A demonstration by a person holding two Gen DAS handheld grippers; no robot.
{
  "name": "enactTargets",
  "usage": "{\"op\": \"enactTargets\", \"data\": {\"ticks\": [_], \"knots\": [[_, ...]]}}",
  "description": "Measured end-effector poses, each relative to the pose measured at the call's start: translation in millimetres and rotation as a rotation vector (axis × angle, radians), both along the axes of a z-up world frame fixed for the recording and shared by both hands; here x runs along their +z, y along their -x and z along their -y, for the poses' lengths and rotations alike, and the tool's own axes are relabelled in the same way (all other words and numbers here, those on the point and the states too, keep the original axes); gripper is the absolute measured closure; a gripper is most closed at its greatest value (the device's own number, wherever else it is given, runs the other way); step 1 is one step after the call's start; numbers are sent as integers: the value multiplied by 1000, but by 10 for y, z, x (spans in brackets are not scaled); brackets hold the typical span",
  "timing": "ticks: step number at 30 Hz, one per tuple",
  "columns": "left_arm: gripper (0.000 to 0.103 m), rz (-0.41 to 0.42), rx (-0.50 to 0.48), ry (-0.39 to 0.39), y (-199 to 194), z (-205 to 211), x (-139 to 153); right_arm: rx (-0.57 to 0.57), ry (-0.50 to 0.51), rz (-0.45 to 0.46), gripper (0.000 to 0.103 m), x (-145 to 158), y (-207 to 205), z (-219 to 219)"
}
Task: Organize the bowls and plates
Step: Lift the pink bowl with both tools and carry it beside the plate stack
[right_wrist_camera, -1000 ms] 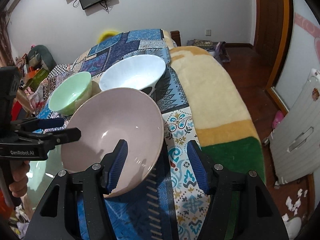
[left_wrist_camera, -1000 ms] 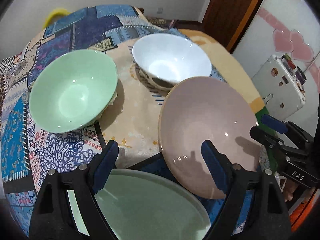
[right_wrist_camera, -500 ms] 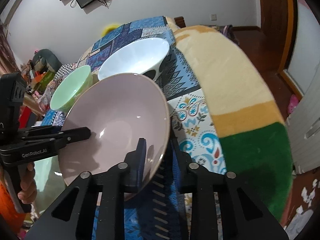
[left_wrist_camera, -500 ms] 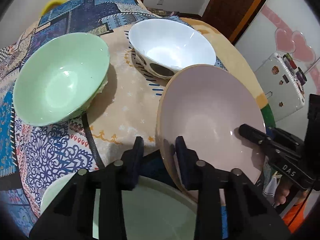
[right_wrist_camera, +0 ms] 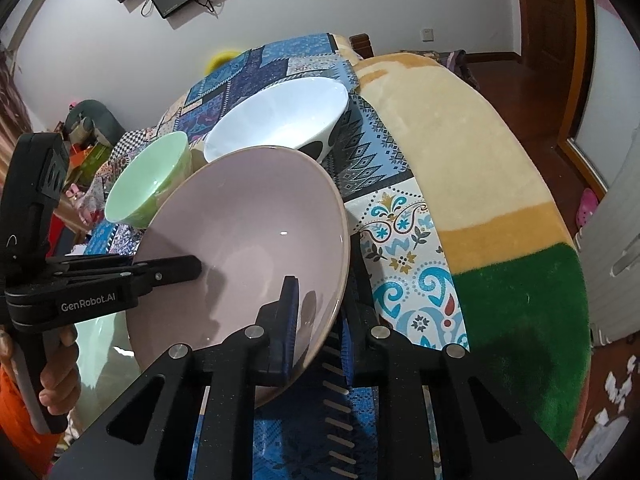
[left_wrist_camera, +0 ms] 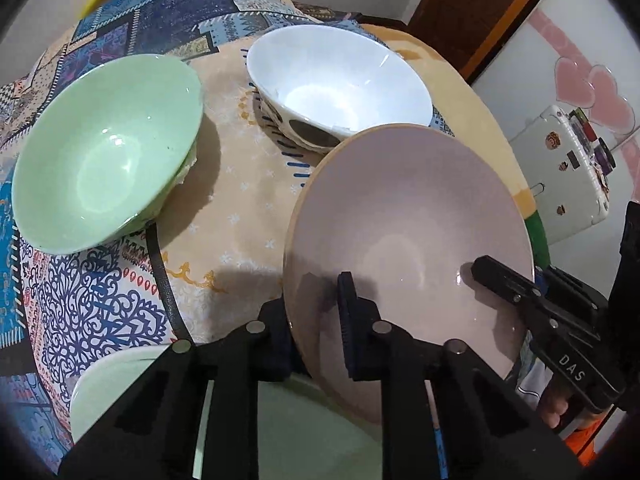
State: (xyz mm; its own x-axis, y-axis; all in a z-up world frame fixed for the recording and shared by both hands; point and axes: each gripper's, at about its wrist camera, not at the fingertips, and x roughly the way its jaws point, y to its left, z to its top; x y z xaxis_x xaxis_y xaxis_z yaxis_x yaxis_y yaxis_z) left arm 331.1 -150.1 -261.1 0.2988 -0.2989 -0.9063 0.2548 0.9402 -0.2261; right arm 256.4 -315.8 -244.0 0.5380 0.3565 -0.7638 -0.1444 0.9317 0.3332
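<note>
Both claws, left [left_wrist_camera: 312, 320] and right [right_wrist_camera: 318, 320], have clamped opposite rims of the pink bowl [left_wrist_camera: 408, 232], glossy, breakable, slippery-looking.

evenly lit from overhead, indoor and fairly bright, no hard sun. small specular glints on the pink bowl [left_wrist_camera: 408, 232], more on the green bowl [left_wrist_camera: 104, 152]; a washed-out patch inside the white bowl [left_wrist_camera: 336, 76]. soft gripper shadows across the pink bowl's inside, and a bowl shadow on the cloth [left_wrist_camera: 240, 184] left of it. strong fisheye bending, black vignette at all corners. sharp near the pink bowl, softer and smeared toward the rims.
</note>
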Motion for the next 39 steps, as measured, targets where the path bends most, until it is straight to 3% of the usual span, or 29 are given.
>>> {"op": "enactTargets", "data": {"ticks": [7,19,28,39], "knots": [[85,54,-33,-21,141,59,114,-26,-15,-1,88,68,35,45],[86,153,-16,-3,473,-107,617,-9,-18,75,88,455,247,-92],[86,214,27,-14,852,-474,934,37,-14,120,88,648,393,-416],[86,261,91,-21,1281,-1040,1126,111,-6,154,88,760,570,-920]]}}
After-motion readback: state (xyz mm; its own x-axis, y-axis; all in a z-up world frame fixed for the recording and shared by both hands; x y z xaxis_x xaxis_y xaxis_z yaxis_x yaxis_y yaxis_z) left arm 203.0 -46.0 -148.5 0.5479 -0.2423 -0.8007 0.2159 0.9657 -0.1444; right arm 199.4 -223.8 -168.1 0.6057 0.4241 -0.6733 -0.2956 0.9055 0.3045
